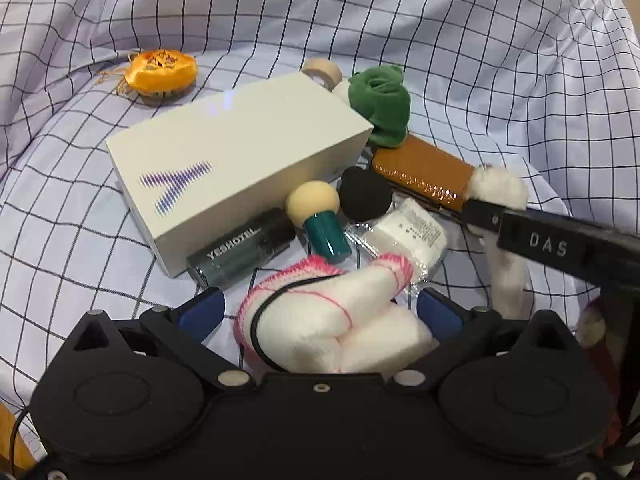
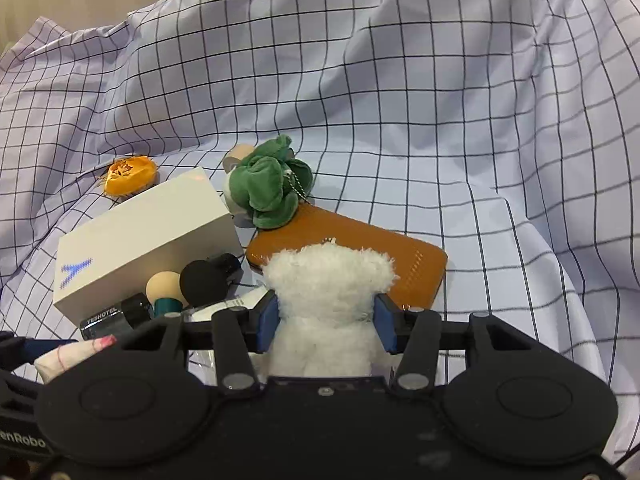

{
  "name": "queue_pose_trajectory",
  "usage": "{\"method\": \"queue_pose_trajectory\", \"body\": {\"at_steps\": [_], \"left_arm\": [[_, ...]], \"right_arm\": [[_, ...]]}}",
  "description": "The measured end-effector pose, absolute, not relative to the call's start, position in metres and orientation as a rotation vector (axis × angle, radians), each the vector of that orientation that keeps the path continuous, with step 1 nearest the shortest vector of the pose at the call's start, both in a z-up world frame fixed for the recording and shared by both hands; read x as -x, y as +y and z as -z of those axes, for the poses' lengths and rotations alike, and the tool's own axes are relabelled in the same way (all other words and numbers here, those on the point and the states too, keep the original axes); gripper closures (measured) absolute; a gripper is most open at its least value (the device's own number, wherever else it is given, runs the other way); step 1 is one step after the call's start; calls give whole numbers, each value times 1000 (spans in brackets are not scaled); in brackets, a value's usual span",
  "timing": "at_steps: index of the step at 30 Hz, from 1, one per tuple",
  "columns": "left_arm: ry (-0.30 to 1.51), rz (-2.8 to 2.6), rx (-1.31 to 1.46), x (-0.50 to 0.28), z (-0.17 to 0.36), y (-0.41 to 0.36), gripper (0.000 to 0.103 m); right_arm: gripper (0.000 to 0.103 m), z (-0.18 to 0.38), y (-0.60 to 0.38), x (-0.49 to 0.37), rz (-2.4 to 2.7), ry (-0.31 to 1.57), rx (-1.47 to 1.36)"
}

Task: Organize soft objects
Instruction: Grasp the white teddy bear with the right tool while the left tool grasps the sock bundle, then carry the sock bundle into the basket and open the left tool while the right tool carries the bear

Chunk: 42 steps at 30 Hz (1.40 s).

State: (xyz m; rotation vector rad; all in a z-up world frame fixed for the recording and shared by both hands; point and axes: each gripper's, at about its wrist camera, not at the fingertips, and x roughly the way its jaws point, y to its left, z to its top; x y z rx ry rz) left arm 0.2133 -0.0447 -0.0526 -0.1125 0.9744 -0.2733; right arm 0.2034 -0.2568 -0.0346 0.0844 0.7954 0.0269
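Note:
My left gripper [image 1: 320, 312] has a rolled white towel with pink stitching [image 1: 332, 320] between its blue pads, which stand wide on either side of it. My right gripper [image 2: 326, 316] is shut on a white fluffy plush toy [image 2: 326, 284]; the plush also shows in the left wrist view [image 1: 500, 190], held by the right gripper's finger. A green plush [image 2: 272, 188] lies behind the pile; in the left wrist view it [image 1: 380, 104] sits past the white box. An orange embroidered pouch [image 1: 162, 74] lies at the far left; the right wrist view shows it [image 2: 130, 174] too.
Everything lies on a checked lilac sheet [image 2: 440, 120]. A white box [image 1: 236, 160], dark YESHOTEL bottle [image 1: 240, 248], teal-handled beige sponge [image 1: 316, 216], black puff [image 1: 364, 194], wrapped white packet [image 1: 412, 232], brown leather case [image 2: 360, 256] and tape roll [image 1: 320, 70] are clustered together.

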Motion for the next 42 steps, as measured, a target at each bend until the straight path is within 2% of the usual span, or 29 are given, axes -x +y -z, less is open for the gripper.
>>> {"method": "queue_pose_trajectory", "body": {"at_steps": [3,5,10,12,31,42], "left_arm": [[966,273,104,-215,53,-46,4],[960,293,126,-215,52,-44,17],[949,313,176,-213,47,-38,21],[942,322,186,-210,44,-35,28],[931,356,143,-144,12,2,28],[1083,392,87,-107,25,14,28]], "right_arm": [[54,33,-257,-199,-14,797,-100],[54,30,-258,-194,-11,791,-108],[54,20,-257,-181,-4,779,-121],[54,17,-257,-175,-1,775,-122],[53,-20,-238,-83,-20,739,-155],[53,-32,-232,-38,-45,750,-181]]}}
